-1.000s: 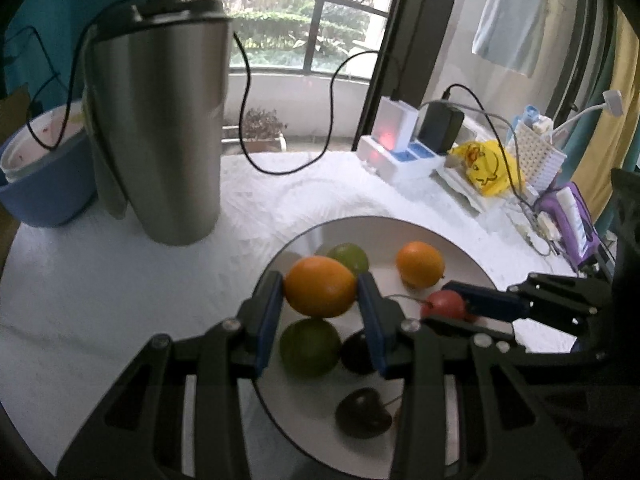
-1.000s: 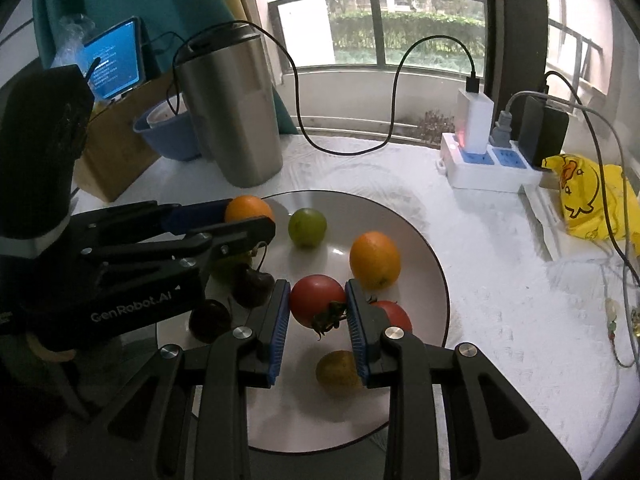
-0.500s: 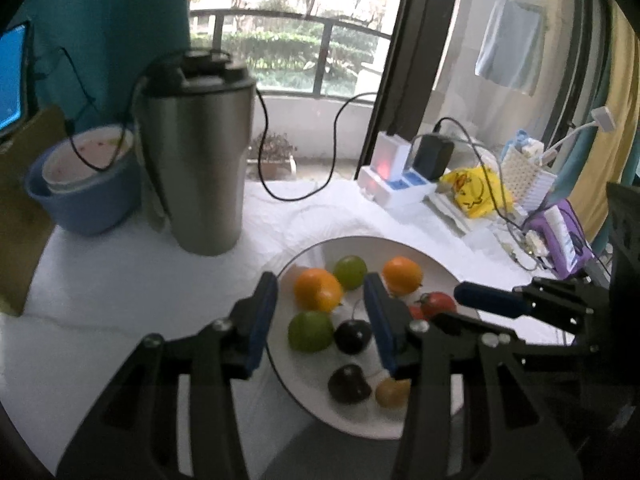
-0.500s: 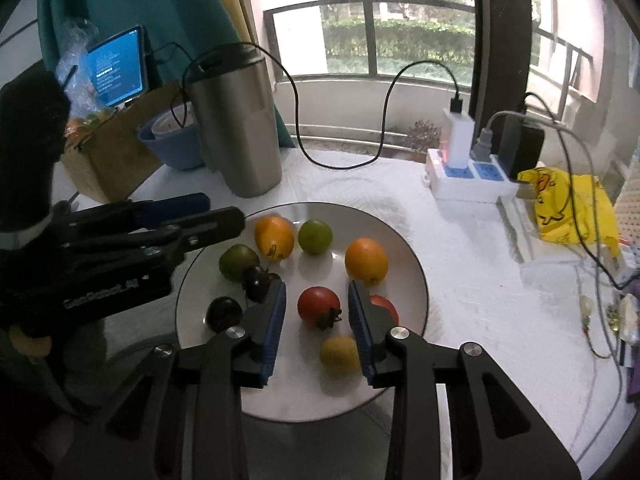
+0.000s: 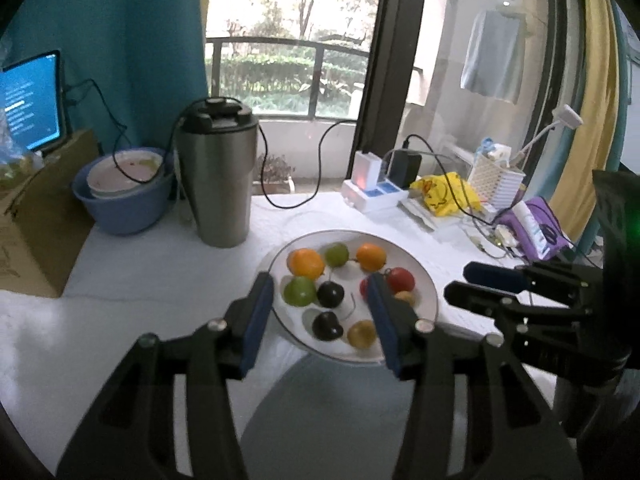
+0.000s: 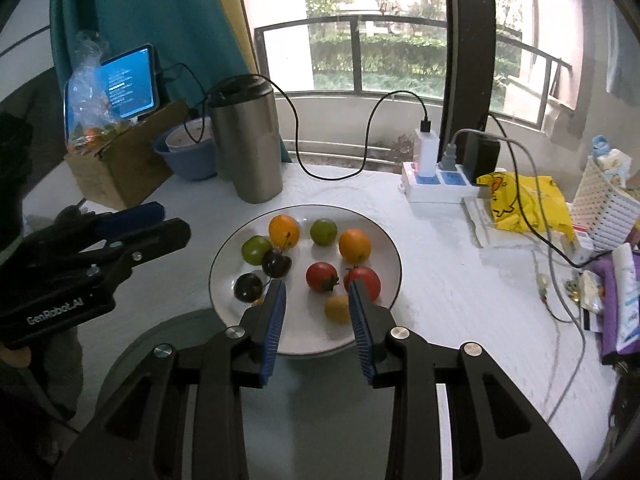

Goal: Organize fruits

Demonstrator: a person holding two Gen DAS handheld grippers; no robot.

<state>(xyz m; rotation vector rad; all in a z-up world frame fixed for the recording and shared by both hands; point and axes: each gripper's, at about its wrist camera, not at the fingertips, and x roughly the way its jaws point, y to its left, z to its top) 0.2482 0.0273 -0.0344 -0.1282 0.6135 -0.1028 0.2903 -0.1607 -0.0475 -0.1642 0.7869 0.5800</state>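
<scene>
A white plate (image 6: 384, 236) (image 5: 424, 280) on the white table holds two oranges (image 6: 284, 231) (image 6: 354, 245), two green fruits (image 6: 256, 249) (image 6: 323, 231), two dark cherries (image 6: 276, 263) (image 6: 248, 286), two red tomatoes (image 6: 321, 277) (image 6: 363, 282) and small yellow fruits (image 6: 337, 309). My left gripper (image 5: 320, 312) is open and empty, raised above the plate's near edge; it shows at the left of the right wrist view (image 6: 132, 224). My right gripper (image 6: 316, 320) is open and empty above the plate's near side; it shows at the right of the left wrist view (image 5: 476, 284).
A steel tumbler (image 6: 248, 148) with a cable stands behind the plate, a blue bowl (image 6: 188, 156) and a cardboard box (image 6: 120, 168) with a tablet left of it. A power strip (image 6: 436, 180), a yellow bag (image 6: 524, 204), a white basket (image 6: 604, 208) and cables crowd the right.
Both grippers have let go of their fruit, opened and pulled back and up from the plate. The orange and the red tomato now lie on the plate.
</scene>
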